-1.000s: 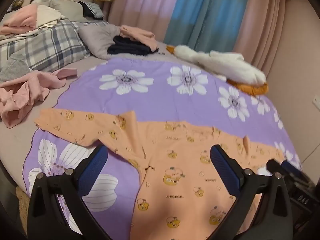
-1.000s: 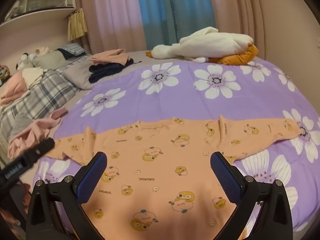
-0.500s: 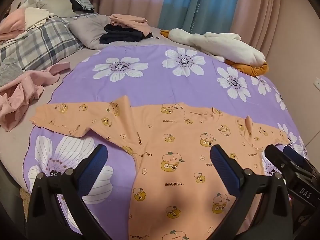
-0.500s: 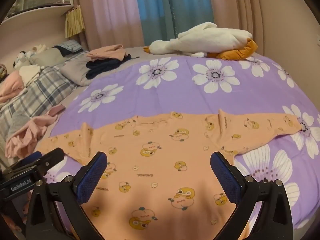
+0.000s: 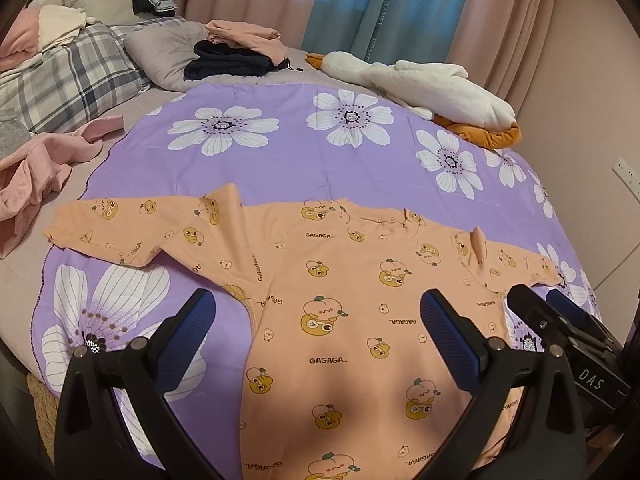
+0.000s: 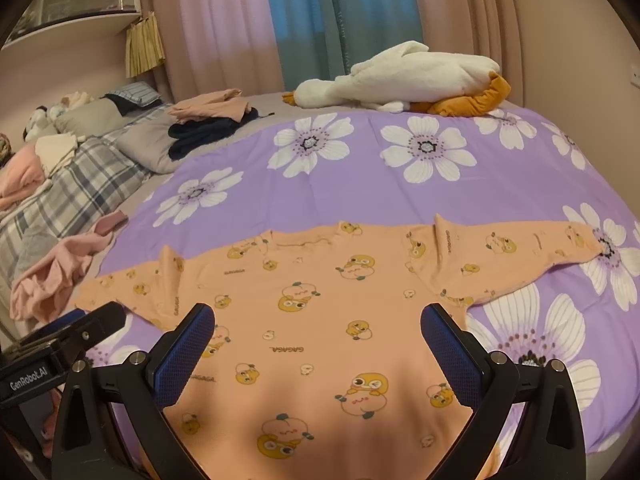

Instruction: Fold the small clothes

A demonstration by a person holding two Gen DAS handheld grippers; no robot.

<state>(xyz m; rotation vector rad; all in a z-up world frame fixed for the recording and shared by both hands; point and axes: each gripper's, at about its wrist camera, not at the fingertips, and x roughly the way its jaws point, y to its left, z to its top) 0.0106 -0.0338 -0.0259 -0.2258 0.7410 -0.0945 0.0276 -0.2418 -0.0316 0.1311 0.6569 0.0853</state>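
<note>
While the orange shirt (image 5: 340, 308) is lying flat on the purple flowered blanket (image 5: 288, 152) with both sleeves spread out, nothing is being gripped. The left gripper (image 5: 316, 320) is being held released above the shirt's lower left part, and the right gripper (image 6: 318, 332) is being held released above its body. A white plush goose (image 6: 404, 76) is lying at the far edge.
</note>
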